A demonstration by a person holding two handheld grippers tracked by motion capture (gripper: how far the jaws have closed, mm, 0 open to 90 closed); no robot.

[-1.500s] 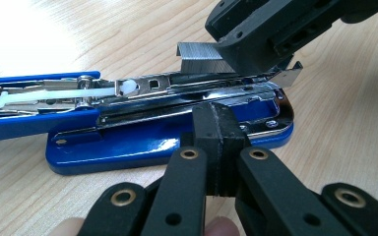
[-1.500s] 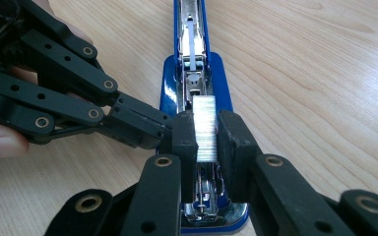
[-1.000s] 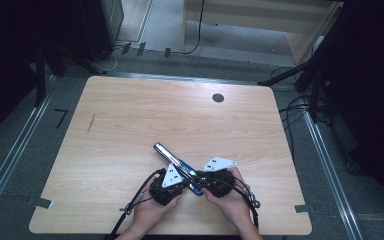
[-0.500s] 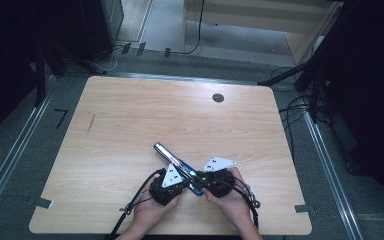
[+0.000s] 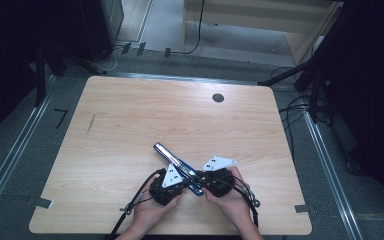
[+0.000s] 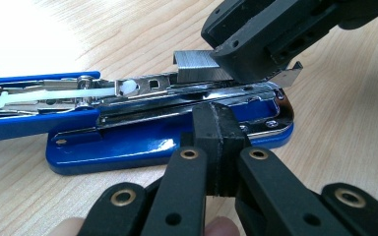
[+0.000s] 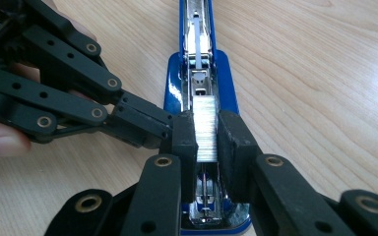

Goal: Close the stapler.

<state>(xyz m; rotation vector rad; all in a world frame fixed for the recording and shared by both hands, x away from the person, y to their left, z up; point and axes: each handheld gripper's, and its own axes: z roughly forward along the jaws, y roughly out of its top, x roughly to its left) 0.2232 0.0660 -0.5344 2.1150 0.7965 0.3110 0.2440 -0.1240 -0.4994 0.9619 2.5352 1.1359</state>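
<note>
Light wooden table [image 5: 130,130], grey floor [image 5: 10,165], wooden cabinet [image 5: 260,20] behind.

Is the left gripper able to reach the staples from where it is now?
Probably not: the right gripper already clamps the staples from both sides, and the left gripper is shut against the stapler.

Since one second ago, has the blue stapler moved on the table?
No. In the high view the blue stapler lies at the same place and angle relative to the dark round hole in the table.

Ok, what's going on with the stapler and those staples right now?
Right gripper shut on the staple strip, over the open blue stapler. Left gripper shut, empty, pressed against the stapler's side. Nothing in the way.
</note>
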